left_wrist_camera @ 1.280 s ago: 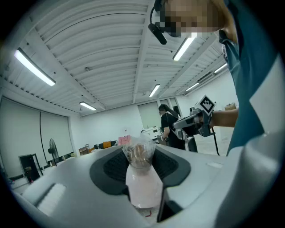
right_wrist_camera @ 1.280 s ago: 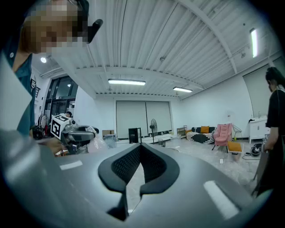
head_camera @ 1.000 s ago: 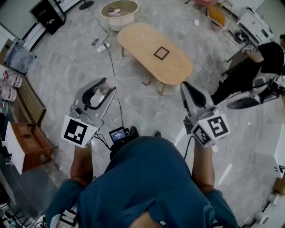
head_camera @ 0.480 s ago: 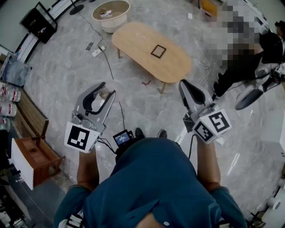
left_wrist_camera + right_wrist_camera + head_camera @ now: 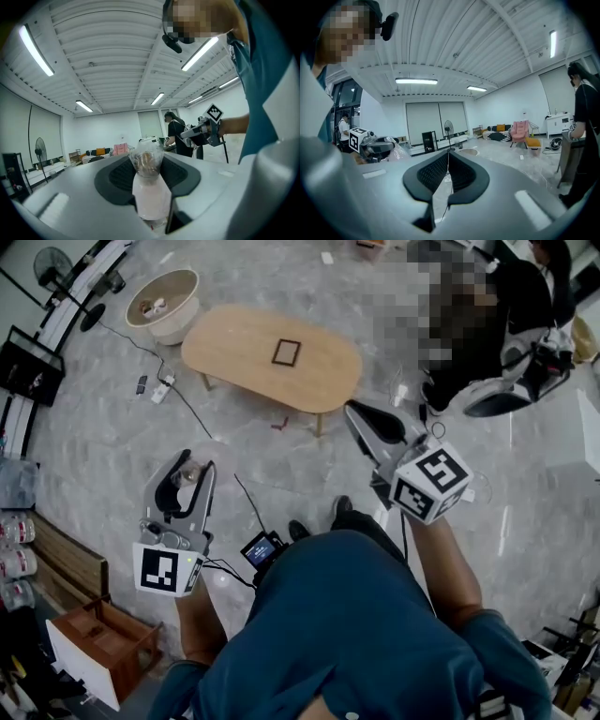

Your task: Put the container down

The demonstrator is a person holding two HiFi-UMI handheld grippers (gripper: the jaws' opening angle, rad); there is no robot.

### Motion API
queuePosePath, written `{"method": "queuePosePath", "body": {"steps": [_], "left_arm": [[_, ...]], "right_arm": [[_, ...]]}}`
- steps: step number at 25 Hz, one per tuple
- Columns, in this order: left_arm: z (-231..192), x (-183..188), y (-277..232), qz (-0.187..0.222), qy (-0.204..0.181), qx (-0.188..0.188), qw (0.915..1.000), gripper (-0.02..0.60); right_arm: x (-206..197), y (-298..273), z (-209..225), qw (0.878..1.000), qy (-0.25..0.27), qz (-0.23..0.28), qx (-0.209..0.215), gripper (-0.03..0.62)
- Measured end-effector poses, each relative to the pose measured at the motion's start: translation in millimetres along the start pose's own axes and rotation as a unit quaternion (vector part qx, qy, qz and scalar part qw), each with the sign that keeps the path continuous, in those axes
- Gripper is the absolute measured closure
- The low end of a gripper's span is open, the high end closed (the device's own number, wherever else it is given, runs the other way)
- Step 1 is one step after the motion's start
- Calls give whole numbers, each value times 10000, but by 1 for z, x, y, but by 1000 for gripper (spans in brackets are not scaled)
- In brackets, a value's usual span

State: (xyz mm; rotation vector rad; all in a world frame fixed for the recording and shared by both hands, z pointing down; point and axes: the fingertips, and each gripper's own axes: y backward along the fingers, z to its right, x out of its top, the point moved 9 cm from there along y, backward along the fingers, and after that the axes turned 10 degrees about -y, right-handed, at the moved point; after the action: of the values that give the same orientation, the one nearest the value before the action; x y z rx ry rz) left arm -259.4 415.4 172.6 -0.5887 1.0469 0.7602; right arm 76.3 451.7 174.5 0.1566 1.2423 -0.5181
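My left gripper [image 5: 184, 482] is shut on the container [image 5: 193, 474], a small pale thing with crinkled clear wrap and something brown at its top. It hangs in the air above the grey floor. In the left gripper view the container [image 5: 149, 185] stands upright between the two dark pads [image 5: 117, 176], and my left gripper [image 5: 149, 197] pinches its lower body. My right gripper [image 5: 367, 420] is held out to the right, its jaws closed with nothing in them. In the right gripper view the right gripper [image 5: 448, 157] shows its pads meeting along a thin line.
An oval wooden table [image 5: 239, 362] with a black square marker [image 5: 286, 352] stands ahead. Beyond it are a round basin [image 5: 167, 302] and a power strip [image 5: 161, 388] with its cable. A wooden crate [image 5: 103, 652] sits at lower left. A person in black [image 5: 511, 296] stands at right.
The head view has swung, so the table and the basin now lie further left. Both grippers have shifted with the body; the left still holds the container, the right stays closed.
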Motion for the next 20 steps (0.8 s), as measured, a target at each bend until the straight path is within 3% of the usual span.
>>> {"method": "queuePosePath", "body": {"steps": [4,6,16,20], "left_arm": [[-8,-11,-18,-150,55,-60,9999,437],[-11,-14,-28,-410,41,-32,9991,439],[-36,-27,-104,-996,189,528,9934,437],[-42,-25,-142,-992,127,755,9921,439]], "right_arm": [[-2,-14,20,9999,-136,-63,-76,583],[2,-26,35,9998,-178,-100,26,583],[22,-109,124,9972,-312,-257,626,583],[39,-137,164,9955,-275,-294,861,583]]}}
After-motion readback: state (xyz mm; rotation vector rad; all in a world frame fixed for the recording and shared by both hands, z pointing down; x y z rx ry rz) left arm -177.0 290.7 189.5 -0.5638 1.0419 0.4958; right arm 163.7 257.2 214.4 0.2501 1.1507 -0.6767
